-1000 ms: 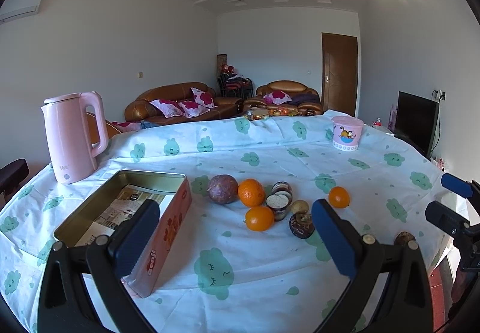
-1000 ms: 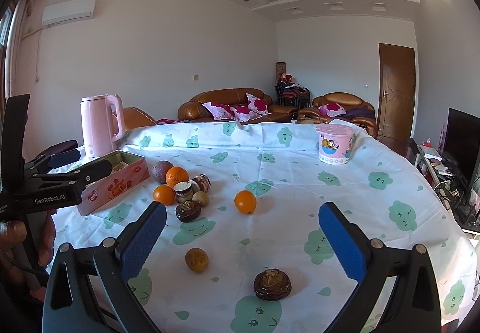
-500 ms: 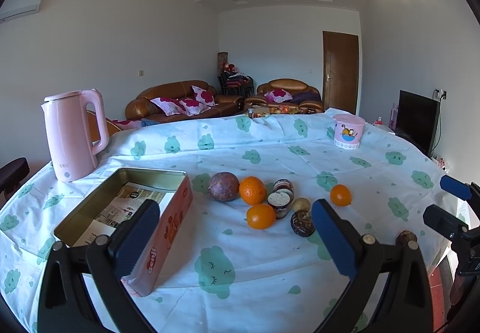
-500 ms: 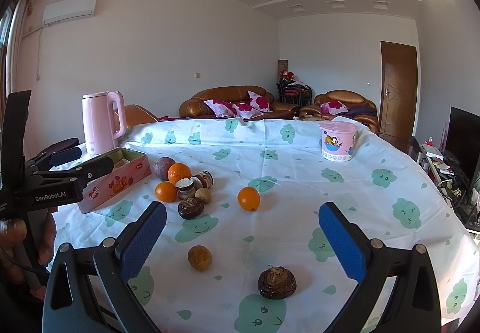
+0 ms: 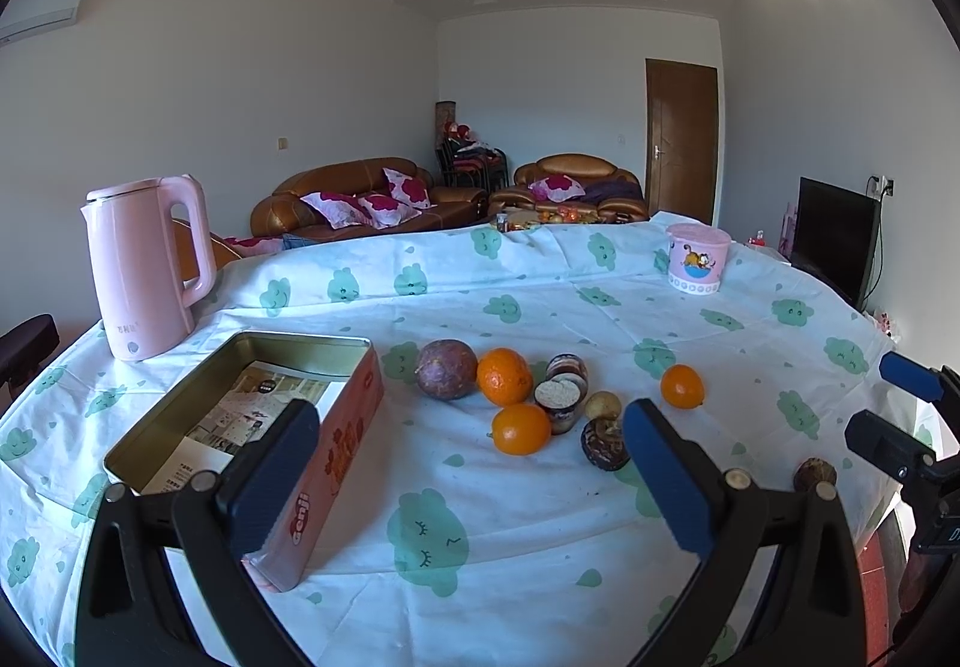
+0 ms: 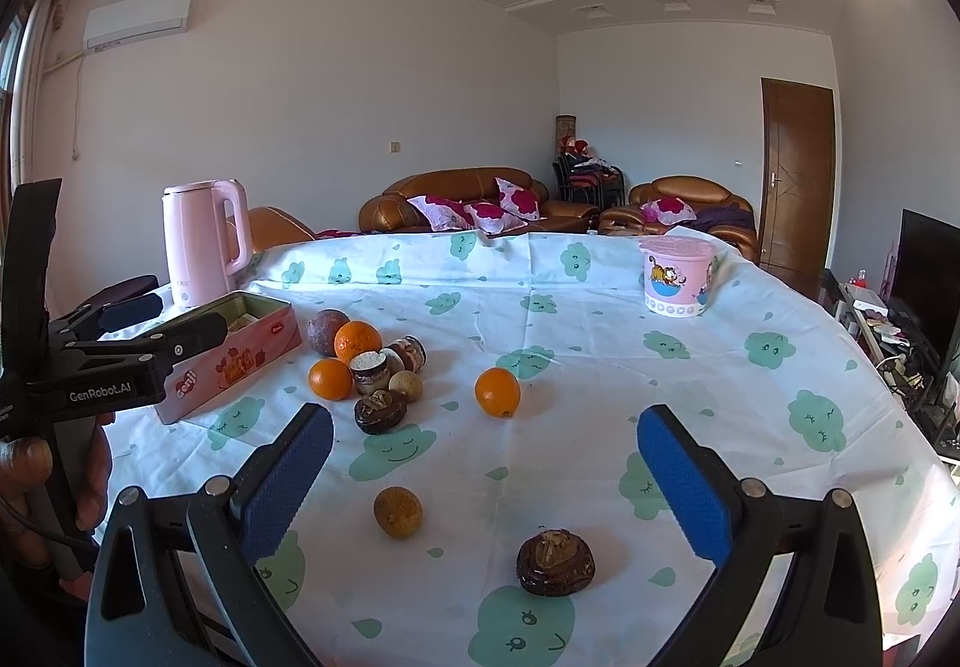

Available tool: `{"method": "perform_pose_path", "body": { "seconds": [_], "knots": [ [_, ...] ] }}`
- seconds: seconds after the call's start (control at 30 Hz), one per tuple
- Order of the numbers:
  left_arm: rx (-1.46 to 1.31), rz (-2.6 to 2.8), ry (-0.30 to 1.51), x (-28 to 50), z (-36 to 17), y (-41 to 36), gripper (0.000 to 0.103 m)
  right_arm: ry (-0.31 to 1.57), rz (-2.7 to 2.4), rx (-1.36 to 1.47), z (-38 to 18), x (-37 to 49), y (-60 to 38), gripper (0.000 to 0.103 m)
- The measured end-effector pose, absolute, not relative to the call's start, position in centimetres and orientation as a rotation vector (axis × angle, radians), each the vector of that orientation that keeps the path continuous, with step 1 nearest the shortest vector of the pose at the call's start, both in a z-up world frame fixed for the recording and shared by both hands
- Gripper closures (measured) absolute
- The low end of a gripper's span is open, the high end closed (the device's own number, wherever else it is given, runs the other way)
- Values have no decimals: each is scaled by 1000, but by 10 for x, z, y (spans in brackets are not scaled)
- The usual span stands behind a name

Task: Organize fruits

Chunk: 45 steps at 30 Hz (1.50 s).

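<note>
Fruit lies in a cluster mid-table: a purple passion fruit (image 5: 446,369), two oranges (image 5: 504,376) (image 5: 521,428), cut mangosteen halves (image 5: 558,397) and a small tan fruit (image 5: 602,404). One orange (image 6: 497,392) sits apart to the right. Nearer the right gripper lie a yellowish fruit (image 6: 398,511) and a dark mangosteen (image 6: 555,561). An open pink tin (image 5: 354,427) with paper inside stands left of the cluster. My left gripper (image 5: 471,463) is open, short of the fruit. My right gripper (image 6: 485,472) is open above the near fruits, holding nothing.
A pink kettle (image 5: 144,265) stands at the table's back left. A pink cartoon cup (image 6: 677,277) is at the back right. The cloud-print tablecloth (image 6: 600,343) drops off at the right edge. Sofas, a door and a TV lie beyond. A hand (image 6: 36,481) holds the left gripper.
Both cameras have drifted slightly; the table contents sit a little differently in frame. No fruit has moved and both grippers stay open.
</note>
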<state>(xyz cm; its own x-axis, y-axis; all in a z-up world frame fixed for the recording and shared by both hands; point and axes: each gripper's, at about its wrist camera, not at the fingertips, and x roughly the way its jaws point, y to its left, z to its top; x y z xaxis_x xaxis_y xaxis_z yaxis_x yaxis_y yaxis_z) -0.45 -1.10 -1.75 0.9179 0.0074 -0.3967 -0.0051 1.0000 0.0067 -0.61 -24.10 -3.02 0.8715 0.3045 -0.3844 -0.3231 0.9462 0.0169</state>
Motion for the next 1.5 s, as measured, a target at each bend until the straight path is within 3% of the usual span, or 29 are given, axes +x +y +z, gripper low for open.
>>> {"method": "perform_pose_path", "body": {
  "seconds": [0.6,0.77,0.9,0.97,1.1,1.17,1.23,1.33,1.5],
  "knots": [
    [15,-171,521,14,-40,-62,1,450,245,-81,-66,2,-266,3],
    [33,-283,581,20,-48,-92,17,504,260,-67,-80,8,-274,24],
    [59,-345,605,20,-54,-113,22,531,289,-50,-89,10,-279,32],
    [72,-370,620,20,-57,-122,27,546,309,-49,-92,11,-279,43],
    [97,-410,657,22,-65,-136,34,575,343,-61,-99,14,-274,51],
    [108,-416,679,25,-69,-140,43,588,348,-61,-103,16,-274,59],
    [106,-424,710,30,-75,-142,48,592,355,-56,-104,17,-276,63],
    [110,-430,751,35,-83,-144,68,591,359,-55,-105,16,-277,63],
    [90,-446,750,35,-83,-139,73,589,359,-54,-104,17,-277,63]
  ]
}}
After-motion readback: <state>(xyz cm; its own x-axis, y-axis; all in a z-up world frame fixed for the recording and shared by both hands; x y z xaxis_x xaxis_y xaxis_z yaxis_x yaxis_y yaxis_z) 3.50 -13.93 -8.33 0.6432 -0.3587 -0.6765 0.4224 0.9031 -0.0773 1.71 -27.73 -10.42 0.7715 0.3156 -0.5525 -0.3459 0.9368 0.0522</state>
